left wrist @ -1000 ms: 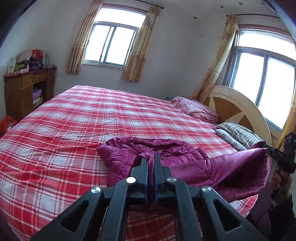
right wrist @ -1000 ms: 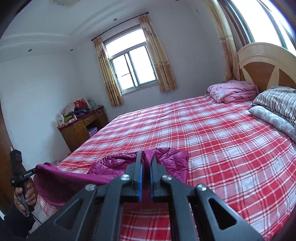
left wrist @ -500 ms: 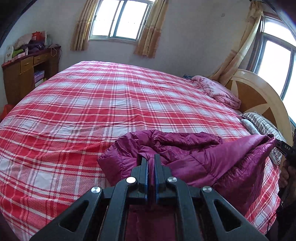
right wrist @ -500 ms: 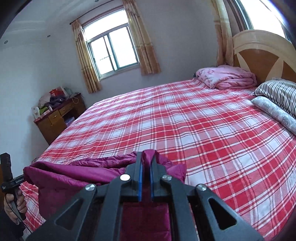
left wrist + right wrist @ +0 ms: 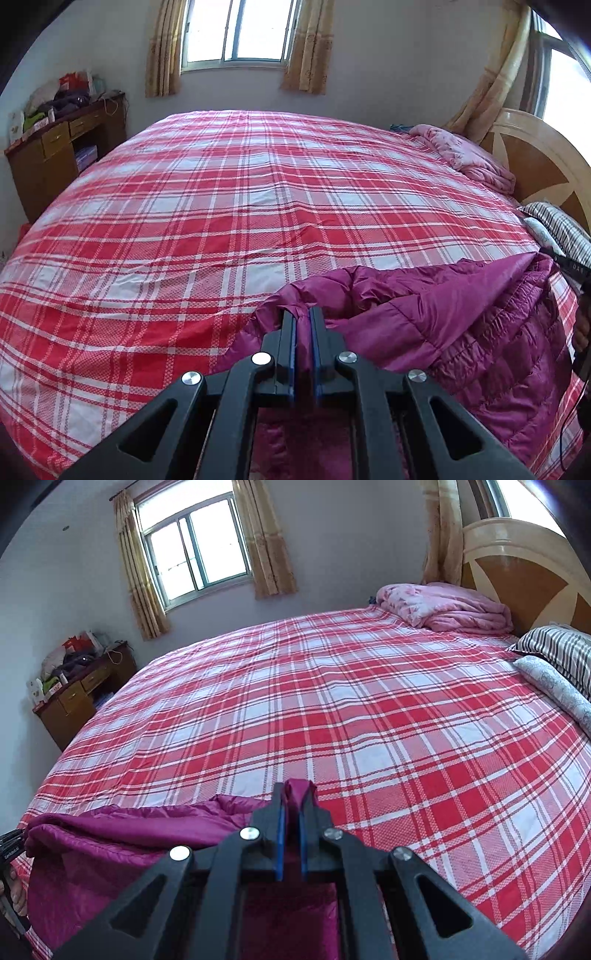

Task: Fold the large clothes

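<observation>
Since a second ago both cameras have tipped downward: the ceiling has dropped out of view and the plaid bed fills most of each picture, while the magenta puffer jacket (image 5: 461,332) has slid from lying bunched further onto the bed to hanging at the near edge, stretched between the two claws.

The left claw (image 5: 303,321) is closed tight on a gathered fold of the jacket, fabric pinched between its blue-lined fingers (image 5: 290,339). The right claw (image 5: 295,794) is likewise clamped on a tuft of the same jacket, which pokes up between its tips. In the left wrist view the jacket spreads to the right, smooth lining turned up and the quilted shell draping over the bed's near side, reaching the other claw at the right margin. In the right wrist view it runs leftward as a rumpled band (image 5: 122,834).

The red-and-white plaid bed (image 5: 369,709) carries a folded pink quilt (image 5: 447,605) by the wooden headboard (image 5: 524,557), with a striped pillow (image 5: 557,646) beside it. A wooden cabinet (image 5: 55,155) stands against the far wall, cluttered on top.
</observation>
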Motion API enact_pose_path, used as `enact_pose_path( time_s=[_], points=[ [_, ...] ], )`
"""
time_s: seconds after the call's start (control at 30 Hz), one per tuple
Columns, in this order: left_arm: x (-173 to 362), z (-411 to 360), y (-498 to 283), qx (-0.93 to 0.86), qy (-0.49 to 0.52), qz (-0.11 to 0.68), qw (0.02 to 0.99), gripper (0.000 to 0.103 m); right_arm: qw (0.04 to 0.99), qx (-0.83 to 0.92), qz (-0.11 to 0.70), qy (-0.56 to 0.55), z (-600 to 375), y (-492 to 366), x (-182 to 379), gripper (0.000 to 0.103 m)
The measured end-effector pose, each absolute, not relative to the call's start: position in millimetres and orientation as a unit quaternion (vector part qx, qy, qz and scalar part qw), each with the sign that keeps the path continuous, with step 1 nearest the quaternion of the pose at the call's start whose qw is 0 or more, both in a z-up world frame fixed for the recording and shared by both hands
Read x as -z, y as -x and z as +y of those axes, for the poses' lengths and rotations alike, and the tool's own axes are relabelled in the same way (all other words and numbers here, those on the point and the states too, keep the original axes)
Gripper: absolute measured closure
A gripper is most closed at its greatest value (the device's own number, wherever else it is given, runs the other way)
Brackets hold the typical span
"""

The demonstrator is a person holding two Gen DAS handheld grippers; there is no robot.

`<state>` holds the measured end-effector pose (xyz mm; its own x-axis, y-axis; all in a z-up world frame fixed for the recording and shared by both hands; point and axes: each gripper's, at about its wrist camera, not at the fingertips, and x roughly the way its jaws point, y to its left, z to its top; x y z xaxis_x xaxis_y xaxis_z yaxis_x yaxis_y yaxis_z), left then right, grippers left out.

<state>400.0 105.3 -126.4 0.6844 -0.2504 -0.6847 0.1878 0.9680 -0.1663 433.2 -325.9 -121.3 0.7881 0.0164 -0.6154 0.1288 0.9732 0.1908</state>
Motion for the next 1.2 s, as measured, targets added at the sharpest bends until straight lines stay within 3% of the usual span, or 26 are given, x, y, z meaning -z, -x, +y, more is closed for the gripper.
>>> enact_pose_path(
  time_s=[0.27, 0.33, 0.4, 0.5, 0.6, 0.63, 0.7, 0.73, 0.77, 0.83, 0.93, 1.07, 1.2],
  points=[
    [121, 139, -394, 0.127, 0.126, 0.372, 0.911, 0.089, 0.931, 0.045, 0.352, -0.082, -321, -451, 145, 0.095],
    [111, 147, -387, 0.087, 0.114, 0.349, 0.926, 0.073, 0.931, 0.047, 0.354, -0.082, -320, -456, 145, 0.094],
    [98, 152, -375, 0.056, 0.113, 0.32, 0.939, 0.04, 0.931, 0.041, 0.355, -0.078, -316, -462, 142, 0.093],
    [69, 130, -343, 0.054, 0.083, 0.255, 0.962, 0.021, 0.933, 0.044, 0.351, -0.065, -306, -471, 138, 0.092],
    [56, 87, -328, 0.082, 0.036, 0.232, 0.969, 0.017, 0.934, 0.049, 0.35, -0.053, -300, -481, 137, 0.089],
    [58, 70, -325, 0.108, 0.028, 0.236, 0.965, 0.016, 0.935, 0.051, 0.349, -0.049, -298, -485, 136, 0.083],
    [75, 35, -328, 0.133, 0.0, 0.263, 0.955, 0.015, 0.935, 0.056, 0.347, -0.049, -297, -488, 135, 0.058],
    [85, 23, -330, 0.126, -0.016, 0.27, 0.954, 0.015, 0.938, 0.058, 0.338, -0.055, -297, -486, 130, 0.038],
    [99, 11, -336, 0.103, -0.04, 0.279, 0.954, 0.015, 0.941, 0.061, 0.327, -0.061, -298, -481, 126, 0.027],
    [127, -1, -351, 0.052, -0.07, 0.309, 0.947, 0.015, 0.949, 0.071, 0.3, -0.074, -296, -464, 114, 0.02],
    [159, 12, -375, 0.012, -0.036, 0.361, 0.932, 0.015, 0.948, 0.037, 0.303, -0.092, -284, -436, 106, 0.02],
    [162, 23, -387, -0.012, -0.006, 0.366, 0.93, 0.015, 0.952, -0.029, 0.297, -0.065, -237, -416, 123, 0.013],
    [164, 22, -393, -0.042, -0.007, 0.376, 0.926, 0.015, 0.95, -0.051, 0.31, -0.004, -196, -431, 150, 0.013]
  ],
)
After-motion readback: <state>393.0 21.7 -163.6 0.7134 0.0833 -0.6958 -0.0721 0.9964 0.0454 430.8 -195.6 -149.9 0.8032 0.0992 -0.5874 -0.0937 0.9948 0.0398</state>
